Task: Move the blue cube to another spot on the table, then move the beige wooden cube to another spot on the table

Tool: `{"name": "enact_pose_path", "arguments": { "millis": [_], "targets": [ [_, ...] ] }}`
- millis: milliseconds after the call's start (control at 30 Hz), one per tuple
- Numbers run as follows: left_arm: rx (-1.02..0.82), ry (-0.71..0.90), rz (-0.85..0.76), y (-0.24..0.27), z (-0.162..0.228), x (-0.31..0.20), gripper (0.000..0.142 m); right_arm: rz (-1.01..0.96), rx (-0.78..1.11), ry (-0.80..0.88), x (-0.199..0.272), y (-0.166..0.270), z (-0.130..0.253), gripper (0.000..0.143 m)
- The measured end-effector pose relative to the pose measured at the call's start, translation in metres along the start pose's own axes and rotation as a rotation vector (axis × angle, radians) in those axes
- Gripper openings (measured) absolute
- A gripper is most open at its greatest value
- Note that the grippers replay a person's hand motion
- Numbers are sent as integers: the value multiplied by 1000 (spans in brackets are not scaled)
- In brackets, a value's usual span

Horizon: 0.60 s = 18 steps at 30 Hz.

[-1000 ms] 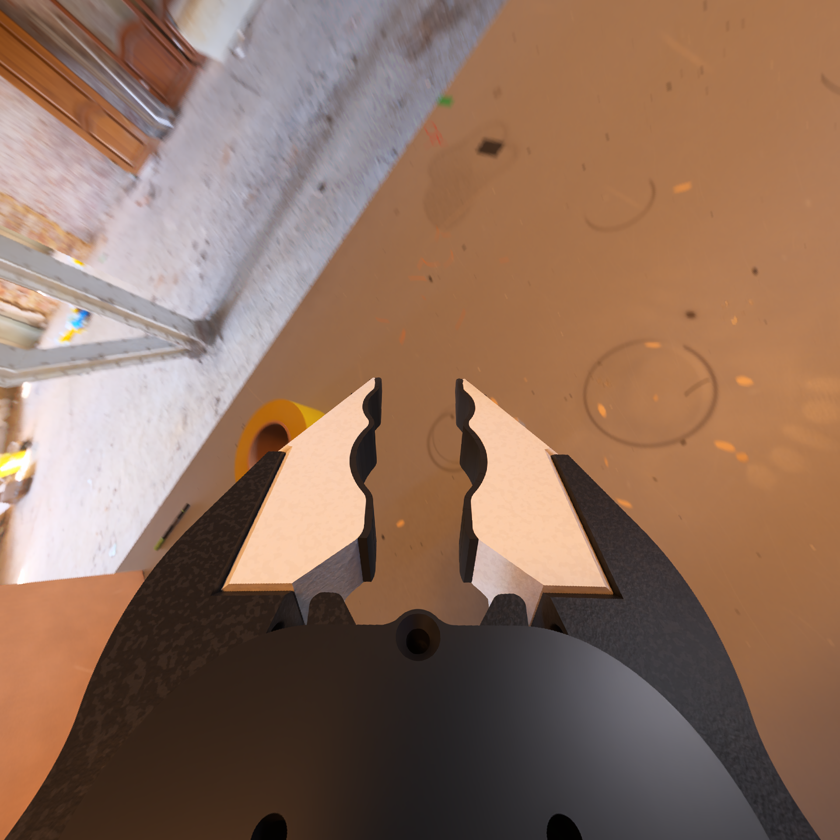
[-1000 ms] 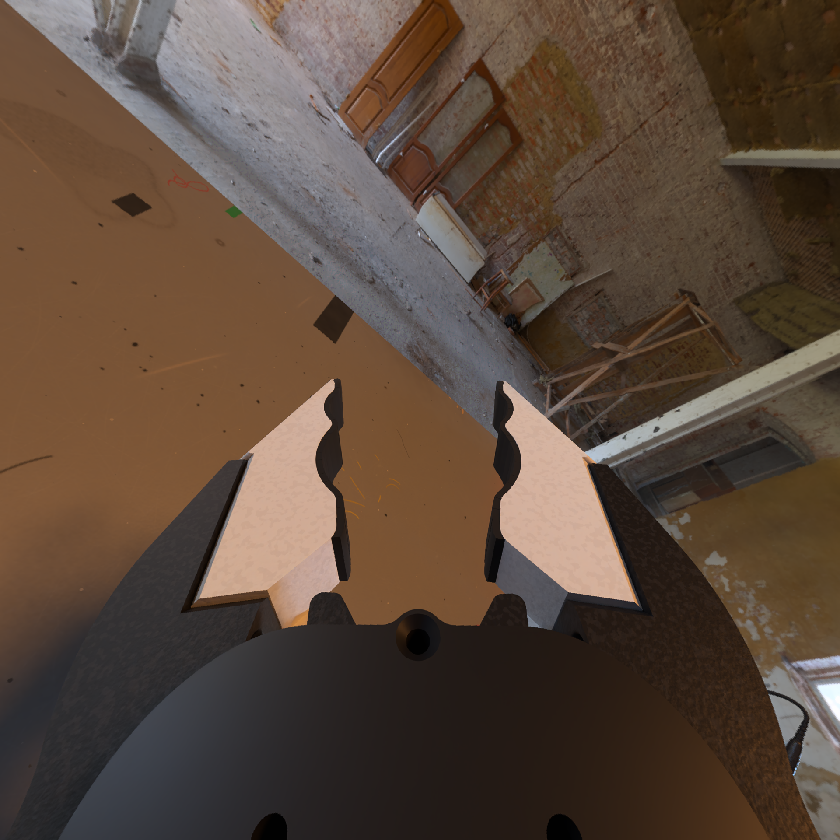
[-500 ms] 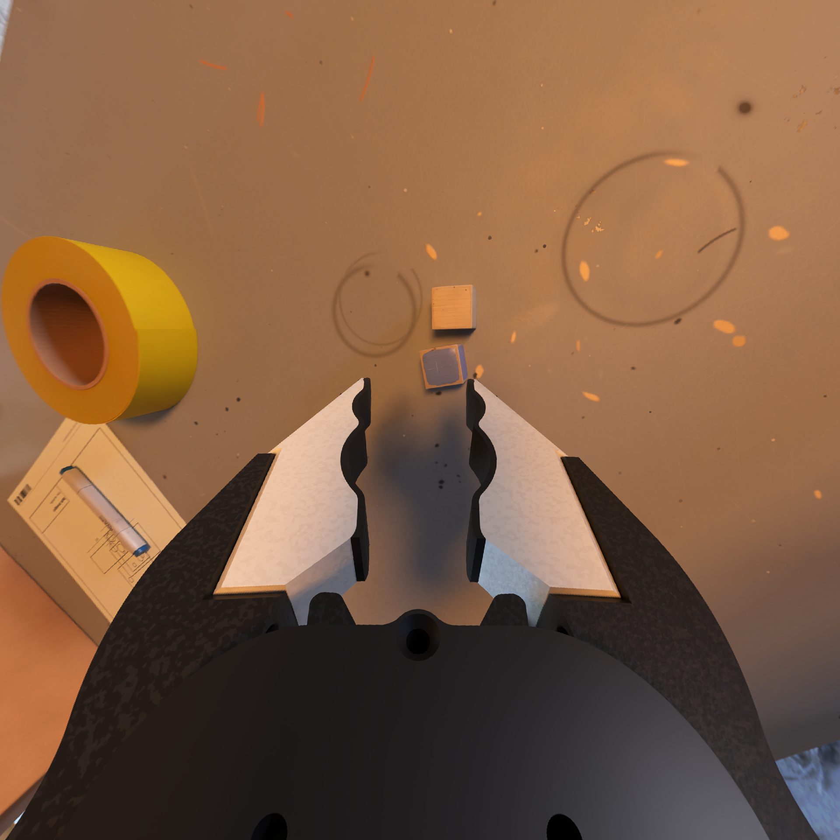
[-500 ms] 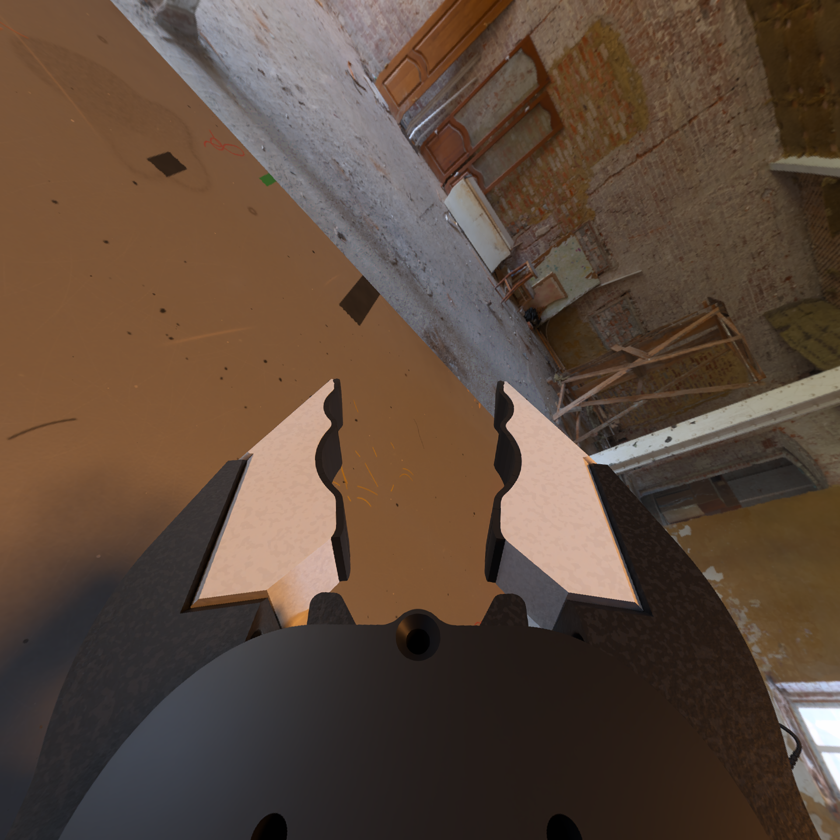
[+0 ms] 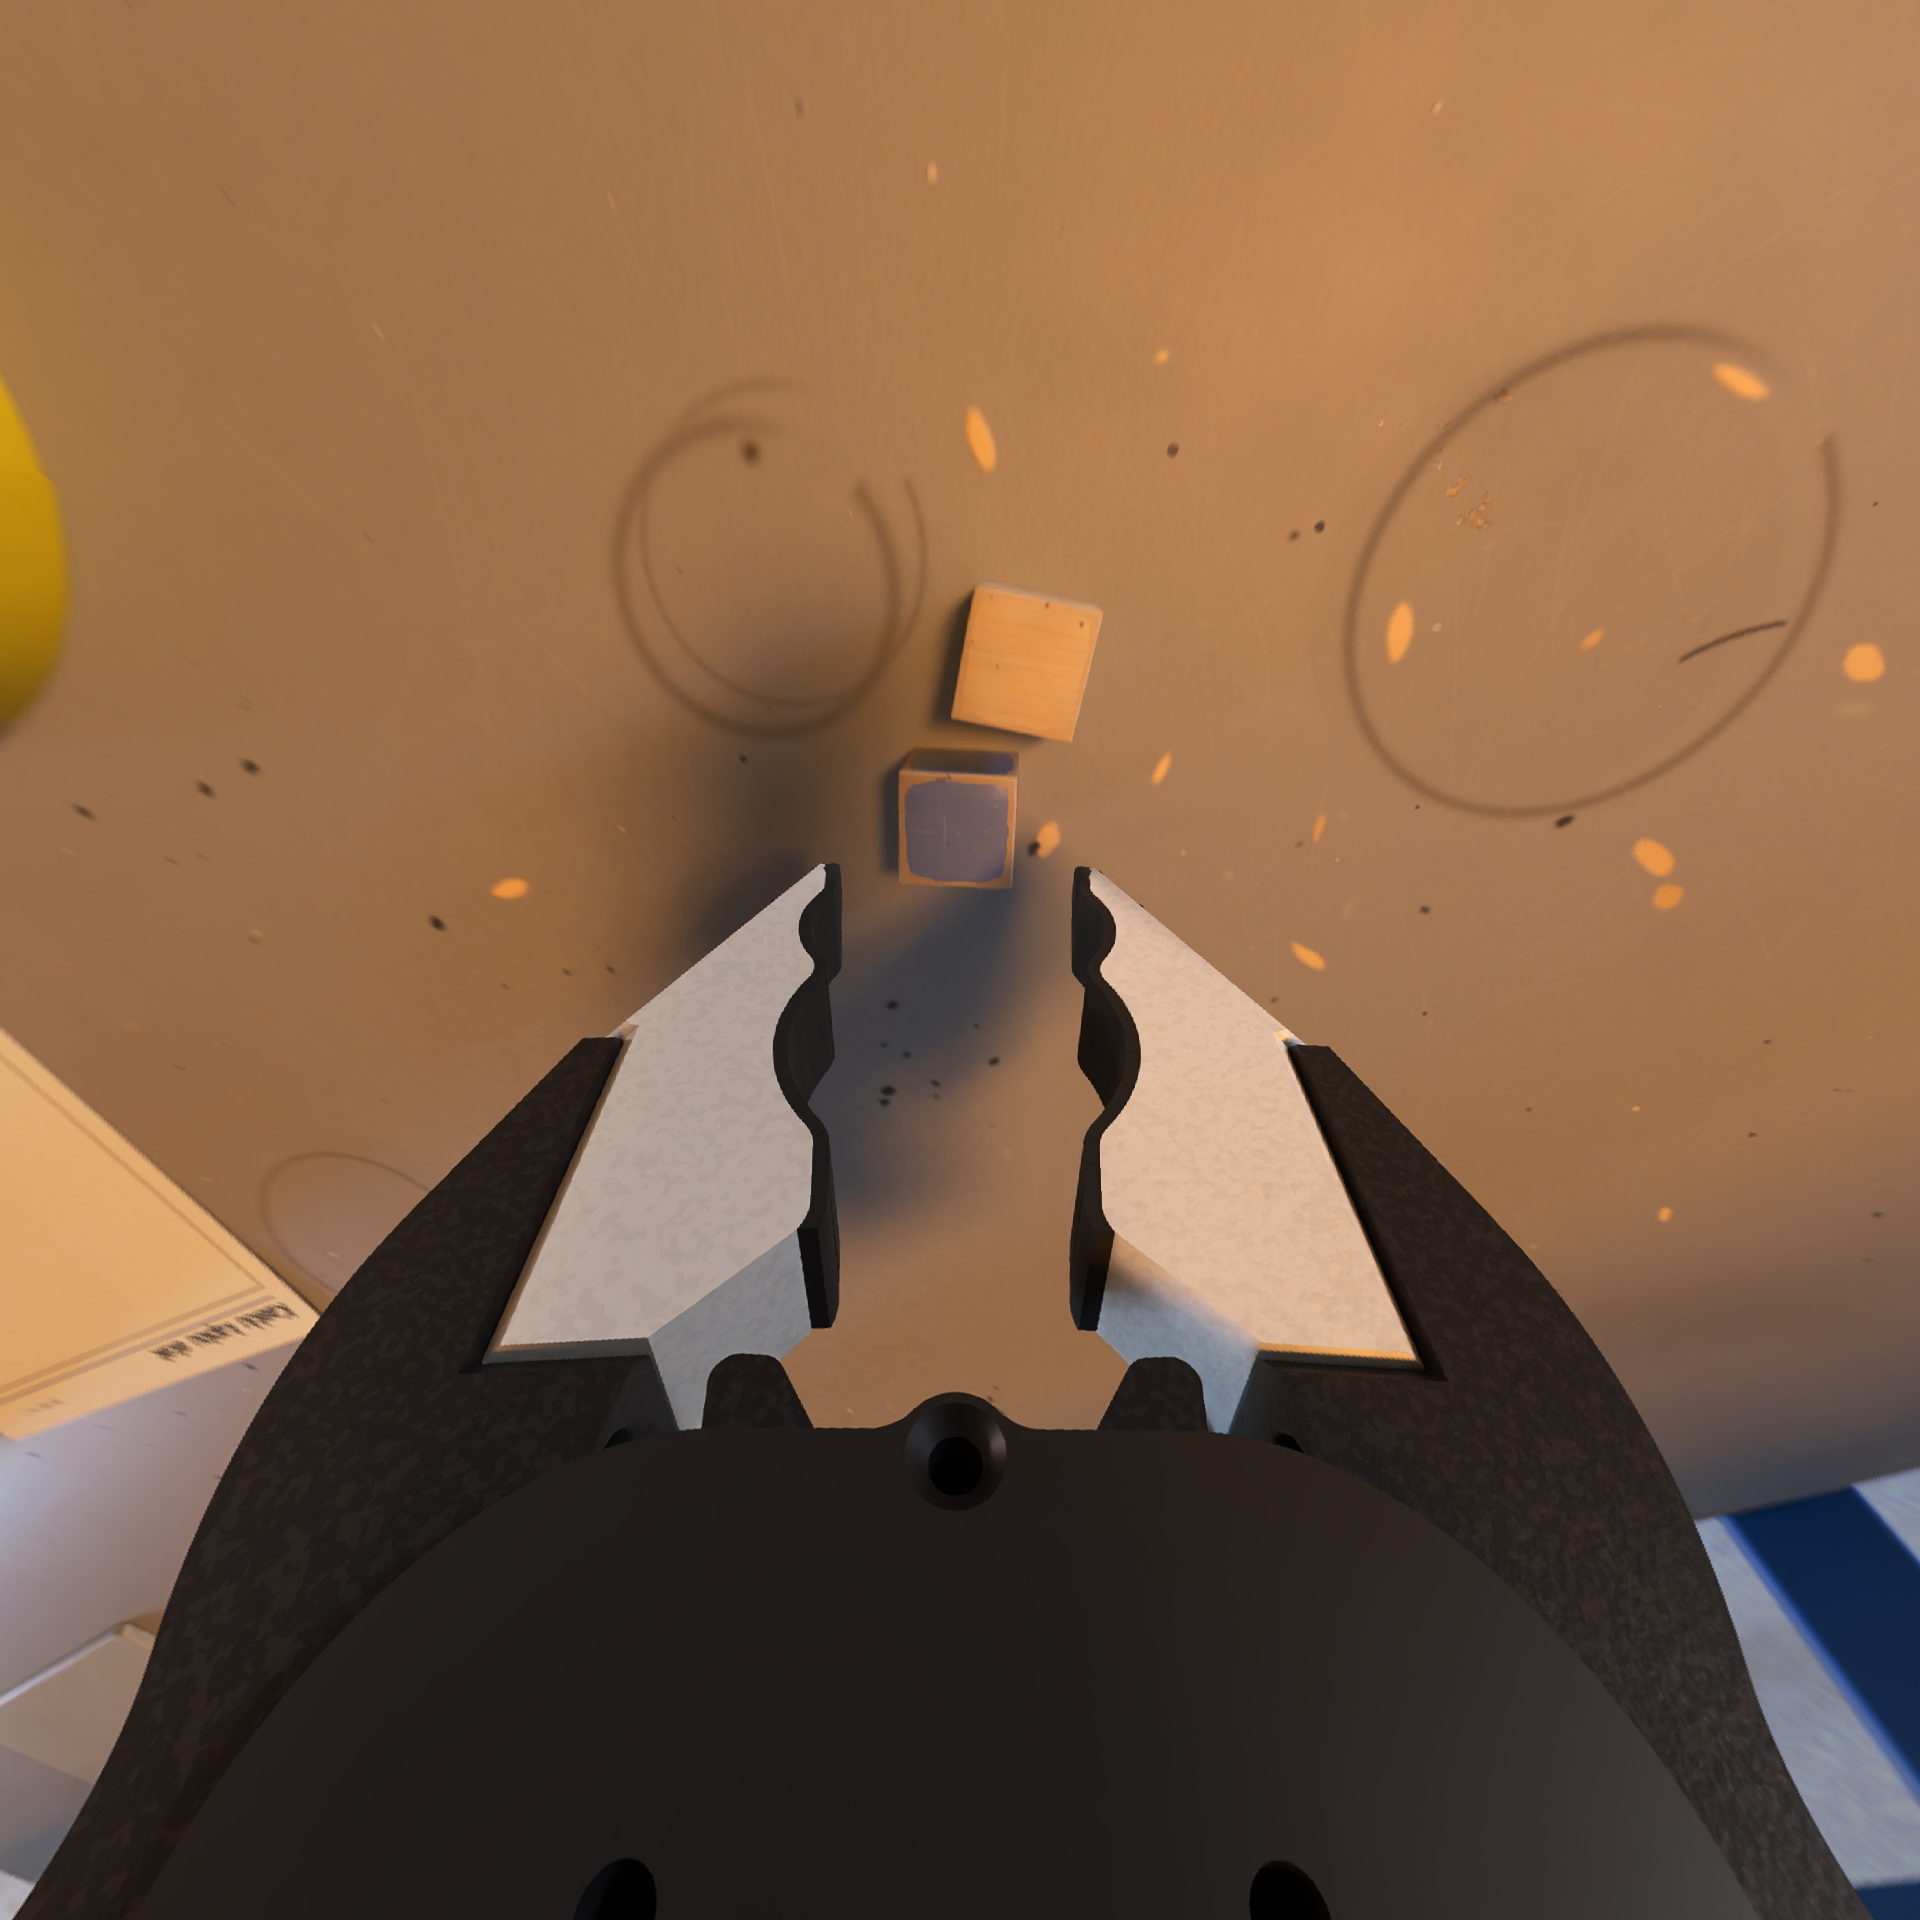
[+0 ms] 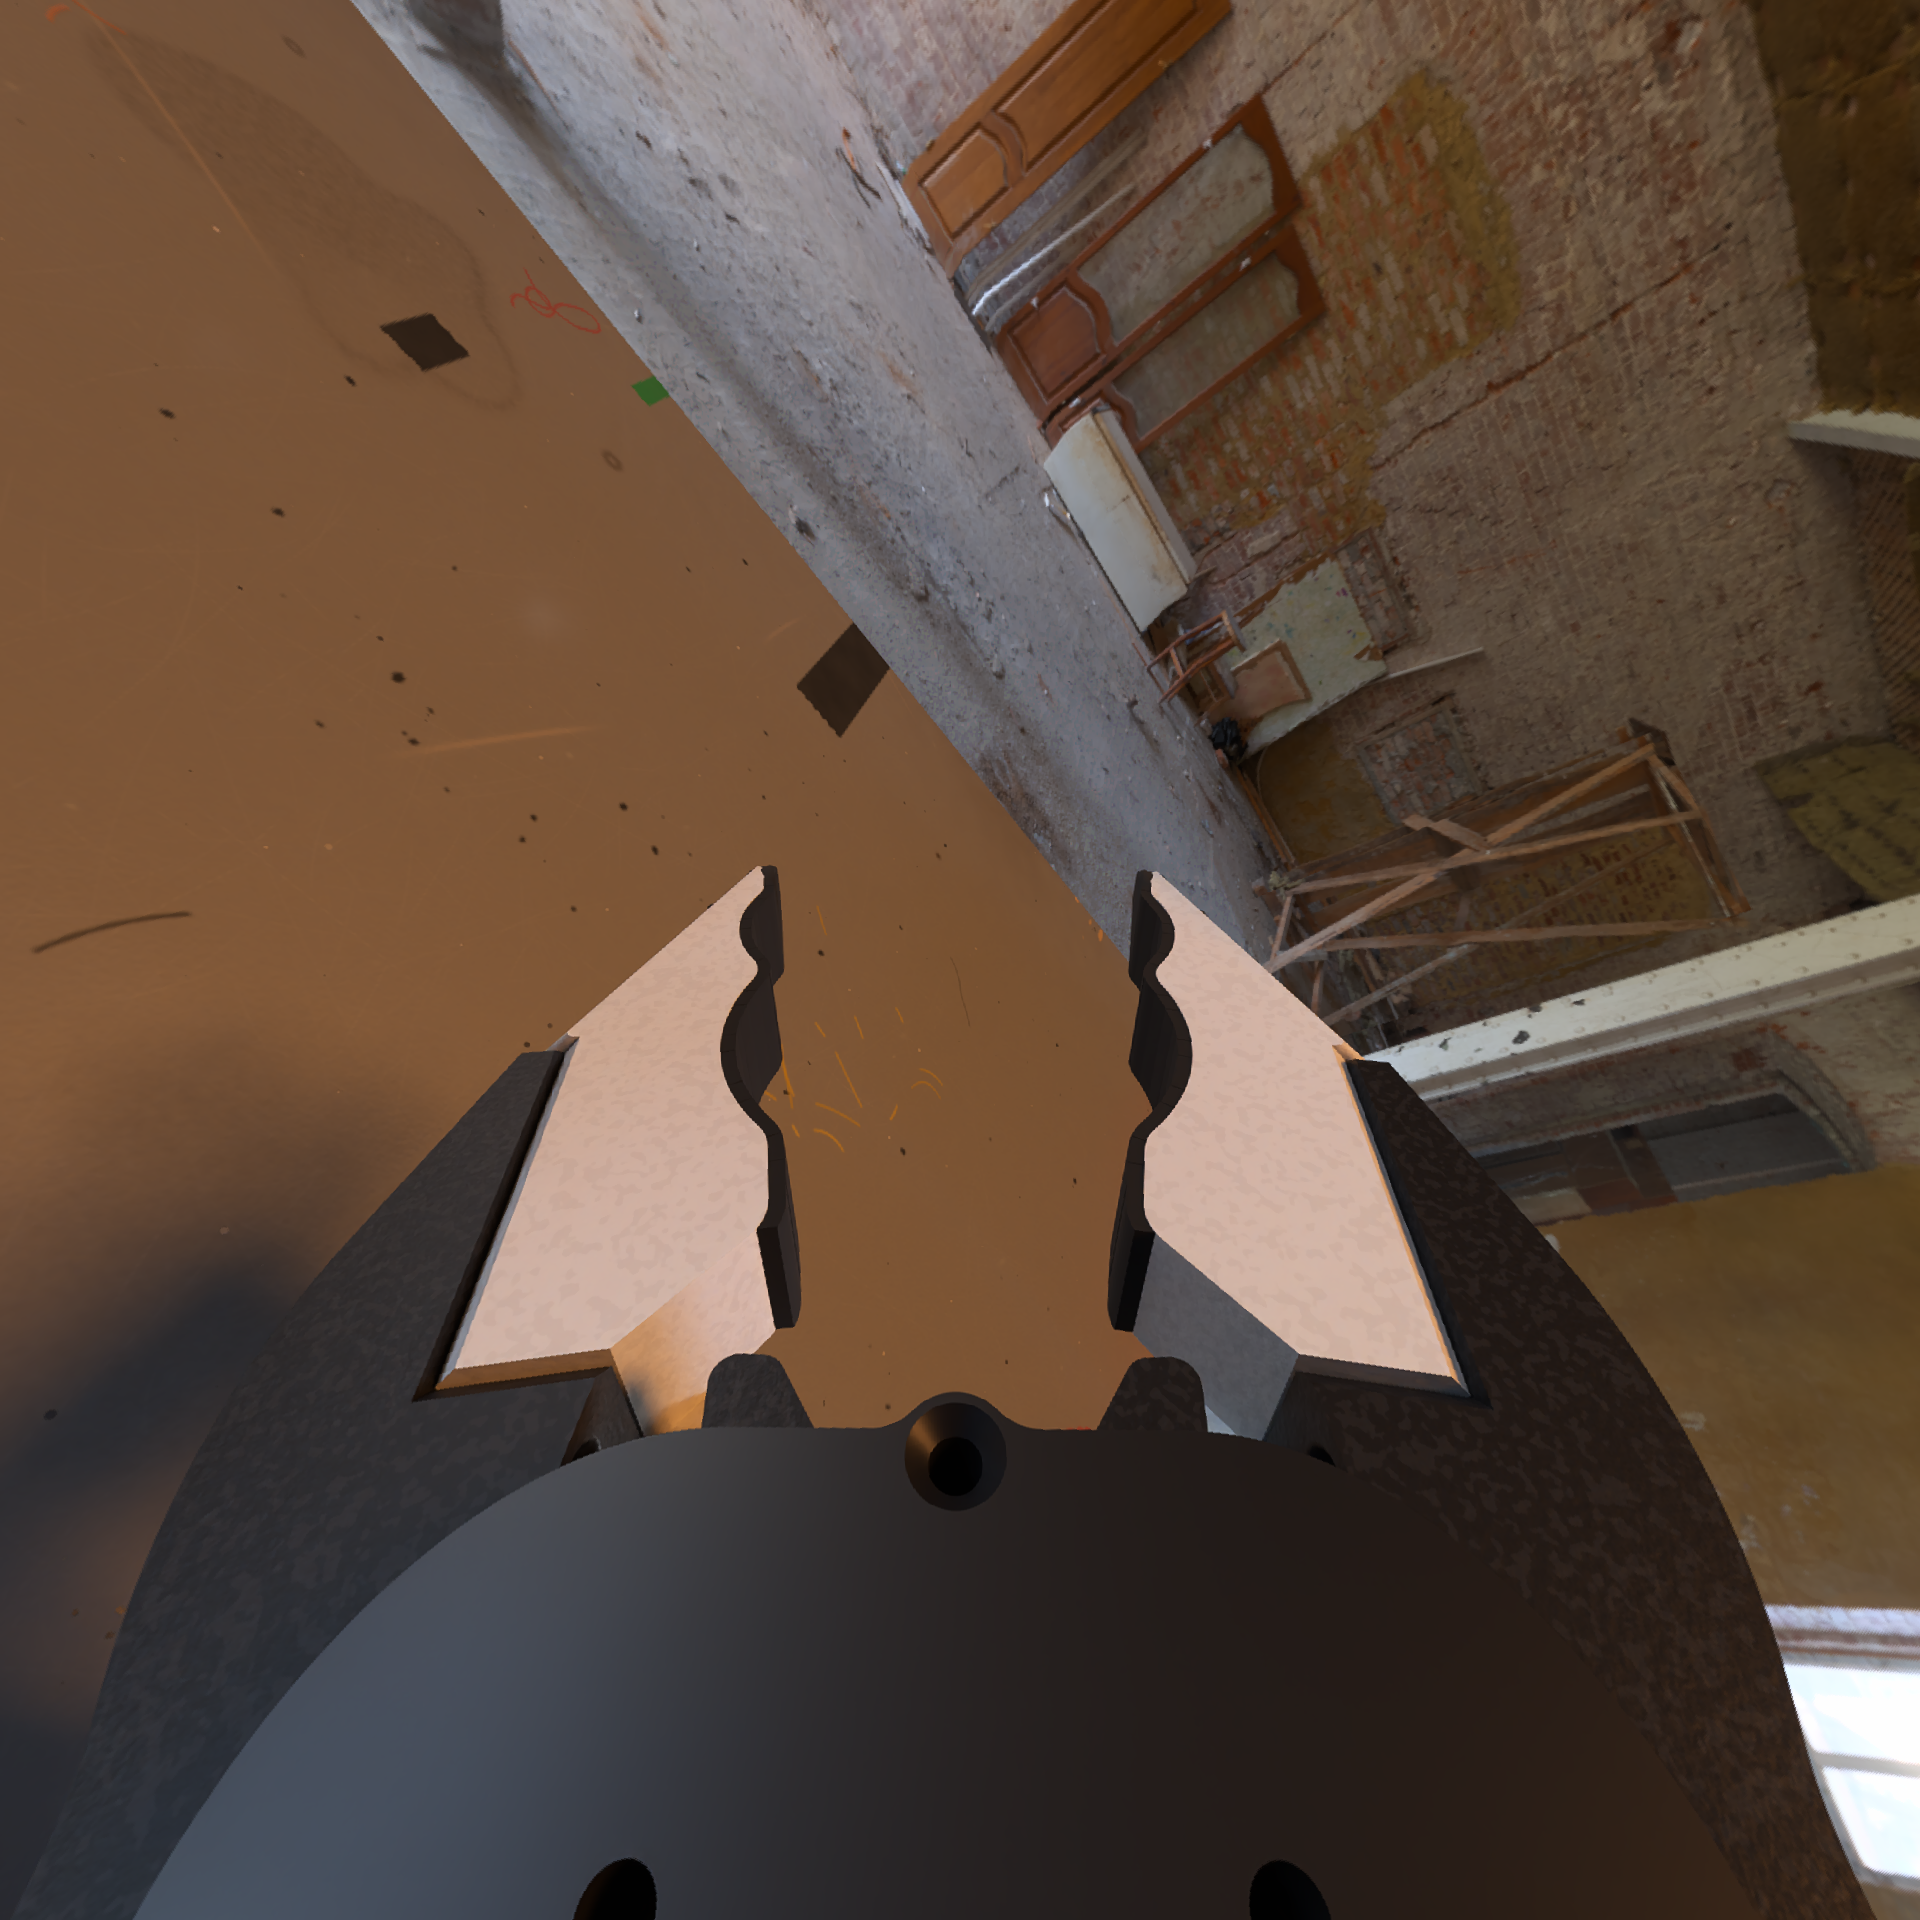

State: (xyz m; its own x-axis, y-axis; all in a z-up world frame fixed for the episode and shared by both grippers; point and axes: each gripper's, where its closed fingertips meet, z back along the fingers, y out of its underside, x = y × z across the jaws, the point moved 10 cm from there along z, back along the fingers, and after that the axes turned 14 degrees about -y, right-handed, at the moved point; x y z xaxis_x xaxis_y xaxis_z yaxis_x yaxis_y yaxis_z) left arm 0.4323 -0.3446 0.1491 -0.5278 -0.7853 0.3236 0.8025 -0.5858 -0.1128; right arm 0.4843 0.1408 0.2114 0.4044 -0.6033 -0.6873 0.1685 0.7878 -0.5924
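In the left wrist view a small blue cube [image 5: 957, 828] with pale edges sits on the brown table [image 5: 1351, 260], just beyond my fingertips. The beige wooden cube [image 5: 1027, 662] sits right behind it, a little to the right, with a narrow gap between them. My left gripper [image 5: 954, 883] is open and empty, above the table and pointing down at the blue cube. My right gripper [image 6: 954, 883] is open and empty, over the table [image 6: 312, 675] near its far edge. Neither cube shows in the right wrist view.
A yellow tape roll [image 5: 26, 561] is at the left edge of the left wrist view. A white printed sheet [image 5: 114, 1268] lies at the lower left. The table's near edge [image 5: 1766, 1475] runs at the lower right. Beyond the table edge [image 6: 935, 707] in the right wrist view lies a concrete floor.
My left gripper has swung down from a view across the table and closed in on the two cubes, which now look larger. Its jaws opened slightly. The right gripper shifted only a little.
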Motion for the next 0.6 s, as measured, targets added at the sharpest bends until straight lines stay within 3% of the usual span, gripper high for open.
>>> {"name": "enact_pose_path", "arguments": {
  "millis": [267,433,600],
  "targets": [
    [104,51,-7,3,-24,0,45,16,7,-16,1,0,0,67],
    [104,54,-44,-1,-32,-3,26,21,12,-22,1,0,0,67],
    [114,49,-87,2,-31,-4,26,16,22,-17,-2,2,1,67]
  ]
}}
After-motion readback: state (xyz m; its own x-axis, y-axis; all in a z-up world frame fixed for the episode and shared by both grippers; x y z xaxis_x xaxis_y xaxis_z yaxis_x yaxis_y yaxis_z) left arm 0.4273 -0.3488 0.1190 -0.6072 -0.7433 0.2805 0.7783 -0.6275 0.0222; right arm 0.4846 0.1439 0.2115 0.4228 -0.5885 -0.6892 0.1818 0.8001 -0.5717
